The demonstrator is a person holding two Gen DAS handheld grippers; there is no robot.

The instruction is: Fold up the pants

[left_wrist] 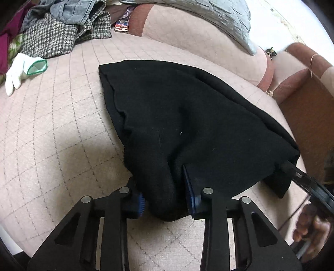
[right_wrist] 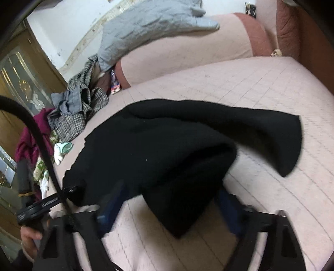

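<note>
Black pants (left_wrist: 177,116) lie partly folded on a pink quilted bed (left_wrist: 58,129). My left gripper (left_wrist: 165,200) has a bunched end of the pants between its blue pads, jaws closed on the cloth. The right gripper shows at the right edge of the left wrist view (left_wrist: 292,171), at the pants' other corner. In the right wrist view the pants (right_wrist: 156,150) hang over my right gripper (right_wrist: 169,200); its fingers stand wide apart with cloth between them, blurred. One leg end (right_wrist: 288,141) lies spread to the right. The left gripper (right_wrist: 71,190) shows at the left there.
A pile of clothes (left_wrist: 62,27) sits at the far left of the bed, with a white glove (left_wrist: 20,70) near it. A grey pillow (left_wrist: 198,18) leans on the pink headboard (left_wrist: 187,41). A wooden cabinet (right_wrist: 18,83) stands left of the bed.
</note>
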